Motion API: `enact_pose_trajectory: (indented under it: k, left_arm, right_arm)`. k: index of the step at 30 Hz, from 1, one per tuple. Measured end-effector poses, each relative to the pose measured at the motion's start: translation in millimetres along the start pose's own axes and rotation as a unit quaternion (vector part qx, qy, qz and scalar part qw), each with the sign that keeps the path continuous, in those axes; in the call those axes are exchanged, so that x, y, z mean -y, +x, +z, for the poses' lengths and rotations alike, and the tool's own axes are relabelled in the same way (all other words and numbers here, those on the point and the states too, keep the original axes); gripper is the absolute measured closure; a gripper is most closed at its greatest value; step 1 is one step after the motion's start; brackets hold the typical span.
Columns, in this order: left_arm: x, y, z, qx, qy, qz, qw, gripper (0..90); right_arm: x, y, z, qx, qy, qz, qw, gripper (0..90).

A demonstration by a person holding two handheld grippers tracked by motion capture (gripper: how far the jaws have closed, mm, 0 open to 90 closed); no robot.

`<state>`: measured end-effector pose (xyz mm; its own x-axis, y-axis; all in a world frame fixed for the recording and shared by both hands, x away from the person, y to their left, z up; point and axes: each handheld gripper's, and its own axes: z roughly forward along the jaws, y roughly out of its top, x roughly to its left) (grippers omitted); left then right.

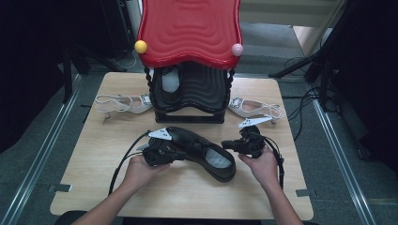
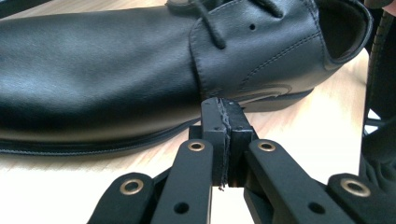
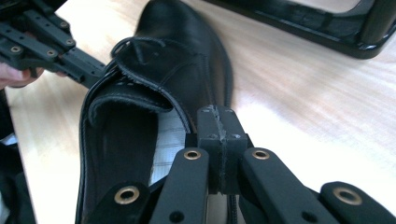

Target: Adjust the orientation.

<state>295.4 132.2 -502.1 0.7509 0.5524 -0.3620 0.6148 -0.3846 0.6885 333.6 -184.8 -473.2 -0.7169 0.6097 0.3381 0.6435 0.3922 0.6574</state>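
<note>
High view, black shoe (image 1: 202, 151) mid-table, closed left tool (image 1: 180, 153) touching its side.

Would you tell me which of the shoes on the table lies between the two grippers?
The black lace-up shoe; the two pale strappy heels, the left one and the right one, lie farther back beside the rack.

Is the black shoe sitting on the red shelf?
No, the black shoe lies on the wooden table, in front of the red shelf.
</note>
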Motion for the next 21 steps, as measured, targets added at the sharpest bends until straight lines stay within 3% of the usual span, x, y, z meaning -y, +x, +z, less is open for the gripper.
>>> enact_pose_trajectory:
  k: [14,21]
  left_arm:
    - [-5.2,5.1,4.6,0.009,-0.005,-0.005,0.9999,90.0]
    - [-7.6,7.7,6.2,0.010,-0.008,-0.011,0.9999,90.0]
  right_arm:
    - [14.4,21.7,-1.8,0.013,0.008,0.002,0.9999,90.0]
    - [18.1,27.5,-1.9,0.007,0.011,0.008,0.9999,90.0]
